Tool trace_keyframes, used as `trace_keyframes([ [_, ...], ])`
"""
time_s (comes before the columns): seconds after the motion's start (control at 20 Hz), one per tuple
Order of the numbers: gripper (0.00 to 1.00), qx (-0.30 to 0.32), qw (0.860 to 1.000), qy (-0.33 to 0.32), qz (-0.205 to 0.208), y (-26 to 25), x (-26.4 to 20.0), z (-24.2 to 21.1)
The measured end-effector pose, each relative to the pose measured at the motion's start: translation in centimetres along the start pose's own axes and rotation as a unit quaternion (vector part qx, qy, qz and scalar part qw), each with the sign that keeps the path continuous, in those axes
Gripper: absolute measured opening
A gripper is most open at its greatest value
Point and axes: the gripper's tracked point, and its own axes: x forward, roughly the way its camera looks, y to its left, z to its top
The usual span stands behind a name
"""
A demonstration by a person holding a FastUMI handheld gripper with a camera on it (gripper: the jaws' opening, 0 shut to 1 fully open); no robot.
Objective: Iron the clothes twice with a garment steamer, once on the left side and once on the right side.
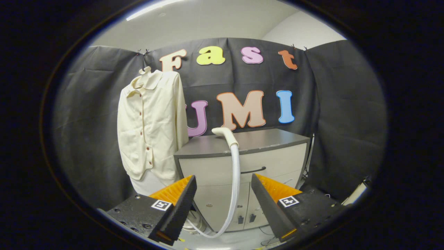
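Observation:
A cream button-up shirt [151, 125] hangs upright on a hanger in front of the black cloth wall, beyond my fingers and to their left. The garment steamer's white head [225, 133] rests on the top of a grey cabinet [270, 139], straight ahead of my fingers. Its white hose [236, 180] drops down the cabinet front, between my fingers as seen from here, and curves toward a base near the floor. My gripper [223, 180] is open, well short of the steamer, with nothing held between its fingers.
The cabinet has a drawer with a dark handle [253, 170] and lower doors. The shirt hangs just left of the cabinet's corner. Black cloth walls close in on the left, back and right. Cables lie on the floor at the lower right.

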Motion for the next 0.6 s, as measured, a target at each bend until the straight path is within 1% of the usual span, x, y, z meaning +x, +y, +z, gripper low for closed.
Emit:
trace_keyframes([
  [0.4,0.97,-0.011,1.000,0.016,0.017,0.8,1.9,1.3],
  [0.6,0.97,-0.034,0.999,0.021,0.011,0.0,3.7,2.8],
])
